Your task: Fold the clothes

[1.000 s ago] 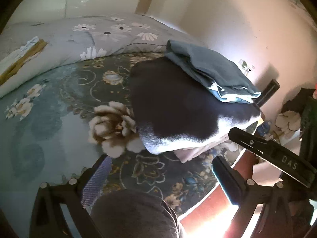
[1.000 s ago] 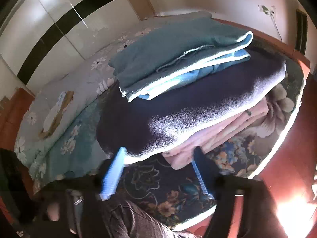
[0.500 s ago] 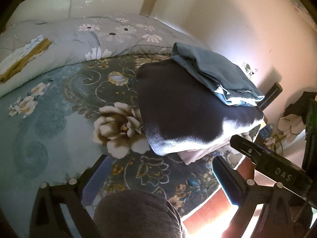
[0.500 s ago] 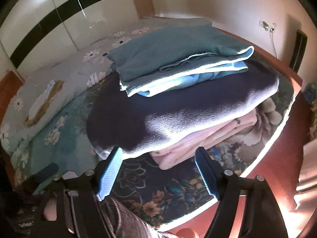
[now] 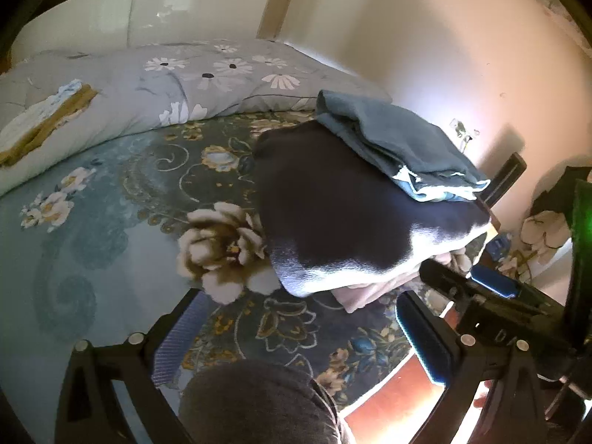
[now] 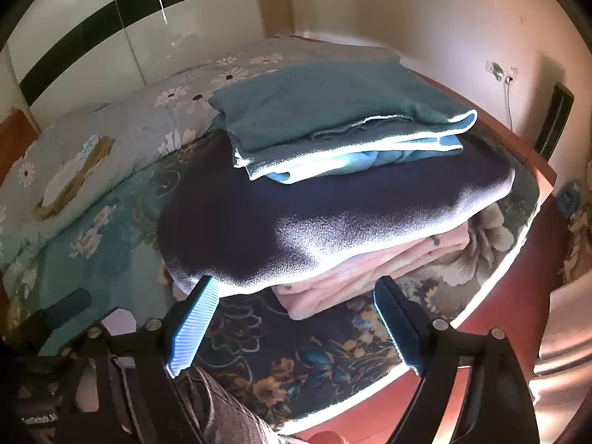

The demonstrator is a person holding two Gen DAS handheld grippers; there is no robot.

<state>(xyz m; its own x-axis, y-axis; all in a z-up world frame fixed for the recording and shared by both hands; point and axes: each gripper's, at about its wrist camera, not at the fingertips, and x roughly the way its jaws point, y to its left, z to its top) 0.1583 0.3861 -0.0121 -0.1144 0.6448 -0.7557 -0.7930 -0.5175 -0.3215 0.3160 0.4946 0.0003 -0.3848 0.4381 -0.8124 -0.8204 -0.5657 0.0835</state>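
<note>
Three folded garments sit stacked on the bed [image 6: 111, 244]: teal top [image 6: 325, 111], dark fleece [image 6: 333, 214], pink bottom [image 6: 370, 270]. Right gripper [image 6: 296, 318], jaws just spread and empty, sits at six o'clock below them; left gripper [image 5: 296, 333] is likewise spread and empty. Bumping could topple the stack.
</note>
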